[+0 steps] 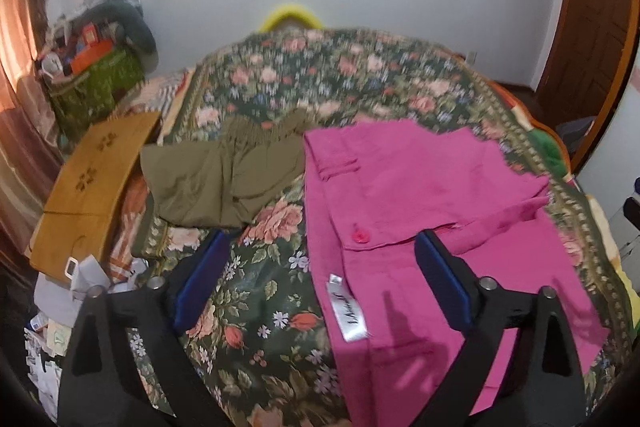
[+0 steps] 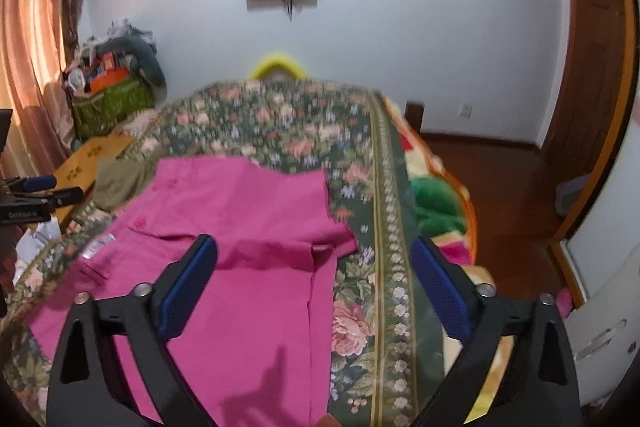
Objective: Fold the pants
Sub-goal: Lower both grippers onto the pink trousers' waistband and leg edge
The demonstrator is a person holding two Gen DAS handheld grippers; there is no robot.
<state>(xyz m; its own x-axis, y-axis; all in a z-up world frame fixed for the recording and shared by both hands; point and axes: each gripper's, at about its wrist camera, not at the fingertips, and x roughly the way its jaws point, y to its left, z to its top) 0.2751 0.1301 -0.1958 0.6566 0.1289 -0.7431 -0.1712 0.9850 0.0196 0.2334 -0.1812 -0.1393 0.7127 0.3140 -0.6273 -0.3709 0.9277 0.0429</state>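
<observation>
Both the left gripper (image 1: 322,267) and right gripper (image 2: 314,271) hover spread wide, empty, above the folded magenta cotton pants (image 1: 420,195) (image 2: 240,227) lying on the floral bedspread (image 1: 256,287) beneath them.

The pants (image 1: 420,195) are solid magenta-pink with a matching pink button (image 1: 361,237) and a white label (image 1: 347,309) printed in black. The bedspread (image 1: 256,291) is dark green with pink roses, small white and blue flowers, and a green-and-cream border band at the right; the garment (image 1: 216,179) at far left is plain olive. Both grippers are black with blue pads (image 2: 440,291), the wall (image 2: 400,39) is white, and the curtain (image 2: 28,39) is salmon-pink.
</observation>
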